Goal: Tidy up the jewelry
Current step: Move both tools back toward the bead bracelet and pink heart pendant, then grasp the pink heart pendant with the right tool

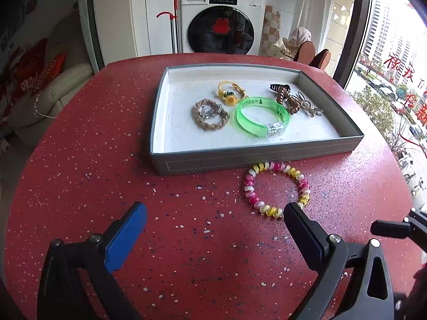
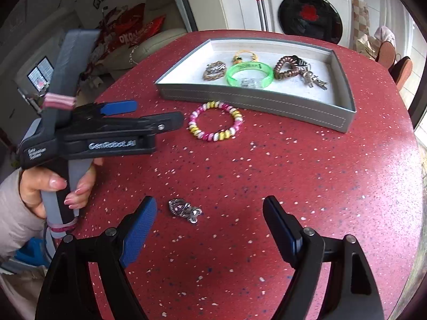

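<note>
The table (image 1: 80,160) under the tongs is showing red with white and dark specks. Beyond them, a pink, yellow and white coil band (image 1: 277,188) is lying before a grey tray (image 1: 240,157) with a white floor, holding a clear green bangle (image 1: 263,118).

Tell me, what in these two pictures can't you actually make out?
- Silver trinket on the table: too small to identify; absent from the left wrist view.
- Print on the green bangle: too small to read.
- Metal pieces inside the braided rope bracelet: tangled, unclear.
- Black clip in the tray: partly hidden by the brown spiral hair tie.
</note>
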A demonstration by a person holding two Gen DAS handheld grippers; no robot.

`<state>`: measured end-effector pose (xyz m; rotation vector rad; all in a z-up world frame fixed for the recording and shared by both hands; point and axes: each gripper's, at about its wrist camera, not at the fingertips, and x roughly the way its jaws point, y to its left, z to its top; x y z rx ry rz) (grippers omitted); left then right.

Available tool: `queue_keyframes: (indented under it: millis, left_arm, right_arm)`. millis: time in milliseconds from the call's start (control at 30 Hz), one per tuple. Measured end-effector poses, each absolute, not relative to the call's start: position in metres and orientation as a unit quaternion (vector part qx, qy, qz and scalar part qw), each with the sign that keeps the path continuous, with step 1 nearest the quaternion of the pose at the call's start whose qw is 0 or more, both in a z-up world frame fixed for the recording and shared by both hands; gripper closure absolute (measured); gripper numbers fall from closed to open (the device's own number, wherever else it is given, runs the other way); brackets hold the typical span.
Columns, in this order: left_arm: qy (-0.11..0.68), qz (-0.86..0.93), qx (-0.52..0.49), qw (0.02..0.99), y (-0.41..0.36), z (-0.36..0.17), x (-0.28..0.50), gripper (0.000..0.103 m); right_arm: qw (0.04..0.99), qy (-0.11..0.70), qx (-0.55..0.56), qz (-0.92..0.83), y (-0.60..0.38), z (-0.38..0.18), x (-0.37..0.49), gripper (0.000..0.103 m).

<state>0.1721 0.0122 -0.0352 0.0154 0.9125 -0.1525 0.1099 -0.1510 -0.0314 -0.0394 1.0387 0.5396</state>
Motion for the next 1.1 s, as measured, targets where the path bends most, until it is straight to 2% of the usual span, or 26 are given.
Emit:
queue_keyframes:
  millis: [467,533,633,700,800,900,1033,1067,1100]
  left_arm:
    - [0.461,-0.085,0.009,0.883,-0.006,-0.049,0.188,0.0]
    - [0.46,-0.089,0.014,0.883,-0.01,-0.048,0.189,0.0]
    - [0.461,-0.095,0.017,0.882,-0.014,-0.048,0.192,0.0]
    - [0.463,-0.1,0.022,0.88,-0.018,-0.048,0.193,0.008]
    - [0.462,-0.108,0.029,0.88,-0.025,-0.048,0.194,0.009]
    - [0.462,-0.109,0.037,0.879,-0.03,-0.049,0.196,0.022]
    - [0.46,-0.115,0.043,0.879,-0.035,-0.048,0.196,0.022]
    - [0.46,-0.115,0.045,0.879,-0.035,-0.049,0.196,0.022]
    - [0.459,-0.115,0.049,0.88,-0.036,-0.049,0.197,0.023]
  right_arm:
    - [0.834,0.477,-0.091,0.261,-0.116,-0.04,0.098,0.021]
    - [0.835,0.475,-0.099,0.26,-0.112,-0.042,0.098,0.025]
    - [0.837,0.472,-0.104,0.256,-0.108,-0.045,0.099,0.041]
    - [0.841,0.467,-0.113,0.25,-0.107,-0.045,0.099,0.05]
    - [0.841,0.464,-0.121,0.249,-0.104,-0.045,0.097,0.058]
    - [0.842,0.458,-0.135,0.25,-0.102,-0.045,0.095,0.062]
    - [0.843,0.457,-0.135,0.251,-0.1,-0.044,0.092,0.073]
    - [0.843,0.457,-0.134,0.25,-0.1,-0.044,0.091,0.081]
    - [0.843,0.458,-0.133,0.25,-0.1,-0.044,0.091,0.084]
